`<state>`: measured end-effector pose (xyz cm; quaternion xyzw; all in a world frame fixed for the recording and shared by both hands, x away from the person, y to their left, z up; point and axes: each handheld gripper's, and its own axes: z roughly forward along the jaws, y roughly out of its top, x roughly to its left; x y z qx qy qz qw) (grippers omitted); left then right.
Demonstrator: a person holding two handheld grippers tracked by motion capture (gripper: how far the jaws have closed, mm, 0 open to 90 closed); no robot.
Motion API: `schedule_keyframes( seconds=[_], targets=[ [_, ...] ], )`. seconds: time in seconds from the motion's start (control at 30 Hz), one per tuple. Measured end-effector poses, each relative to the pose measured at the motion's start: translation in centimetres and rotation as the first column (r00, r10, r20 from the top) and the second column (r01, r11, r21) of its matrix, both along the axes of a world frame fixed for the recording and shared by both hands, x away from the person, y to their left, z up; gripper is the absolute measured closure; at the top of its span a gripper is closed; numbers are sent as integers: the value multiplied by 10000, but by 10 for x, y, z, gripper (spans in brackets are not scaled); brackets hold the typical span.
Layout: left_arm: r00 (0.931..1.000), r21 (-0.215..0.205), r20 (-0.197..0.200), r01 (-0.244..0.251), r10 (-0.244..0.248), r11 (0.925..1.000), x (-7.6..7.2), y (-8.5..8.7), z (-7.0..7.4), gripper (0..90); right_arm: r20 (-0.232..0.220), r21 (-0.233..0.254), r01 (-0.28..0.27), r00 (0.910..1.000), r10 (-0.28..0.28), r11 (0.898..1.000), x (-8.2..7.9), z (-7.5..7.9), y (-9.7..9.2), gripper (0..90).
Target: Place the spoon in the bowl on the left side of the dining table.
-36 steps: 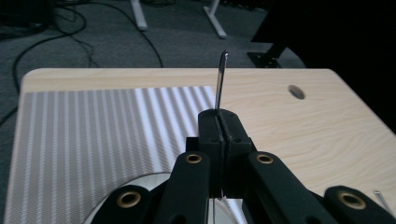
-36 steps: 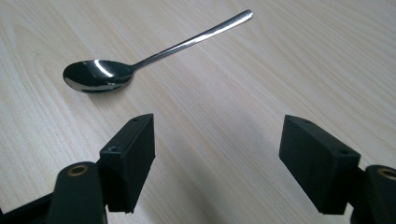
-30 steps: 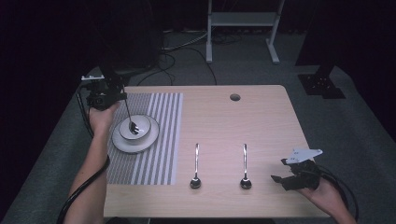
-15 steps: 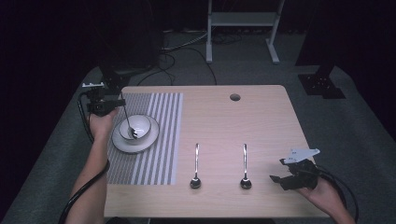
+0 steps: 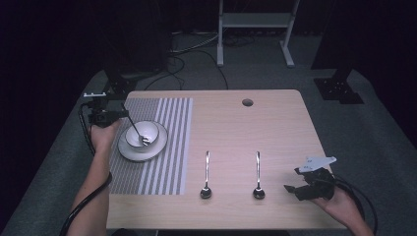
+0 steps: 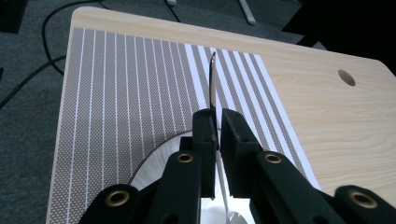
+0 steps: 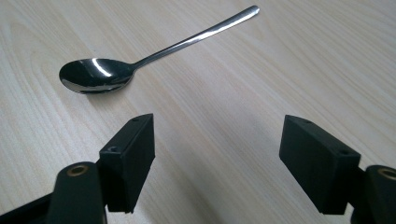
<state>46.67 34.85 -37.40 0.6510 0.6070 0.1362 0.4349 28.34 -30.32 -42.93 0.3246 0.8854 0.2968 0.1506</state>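
Three spoons are in sight, with one bowl, one plate, one striped placemat and one wooden table (image 5: 275,123). Taking the placemat (image 5: 172,147) as the landmark: the white plate (image 5: 129,151) lies on its left half, and the white bowl (image 5: 147,131) sits on the plate. The first spoon (image 5: 134,129) leans in the bowl, its head down inside and its handle rising toward the mat's far left corner, where the left gripper (image 5: 118,114) has its jaws pressed together on the handle; in the left gripper view that thin handle (image 6: 212,88) sticks up out of the closed jaws. The second spoon (image 5: 206,175) lies on bare wood just right of the mat, bowl end toward the person. The third spoon (image 5: 257,175) lies parallel to it, farther right. Farther right again, near the table's front corner, the right gripper (image 5: 295,190) is held with its jaws spread wide and nothing between them. A round hole (image 5: 247,102) pierces the tabletop beyond the mat's far right corner. No lettering or brand can be read on anything.
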Motion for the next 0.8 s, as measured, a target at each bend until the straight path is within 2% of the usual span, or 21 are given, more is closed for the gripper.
schedule_keyframes(
  seconds=[0.23, 0.37, 0.47, 0.57, 0.67, 0.8],
  targets=[
    [9998, -22, -158, -103, 103, 9999, -2, 8, -6, 831, 25, -34, -48, 10000, 49, 10000, 1, 1, 1, 255],
    [9995, 132, -301, -48, 52, 9999, -4, 11, -9, 803, -23, 7, -63, 10000, 63, 10000, 5, 1, 3, 254],
    [9992, 89, -389, -122, 125, 9999, -7, 16, -13, 766, -46, -38, -126, 9999, 126, 9999, 8, -1, 7, 254],
    [9991, -51, -397, -137, 135, 9999, -10, 18, -16, 732, -82, -39, -135, 9999, 135, 9999, 10, -2, 8, 254],
    [9991, -12, -414, -90, 90, 10000, -11, 18, -17, 711, -112, -39, -126, 9999, 126, 9999, 11, -3, 8, 254],
    [9997, -22, -259, 50, -51, 10000, -16, 17, -15, 661, -56, 23, -53, 10000, 53, 10000, 11, -3, 6, 252]
  ],
)
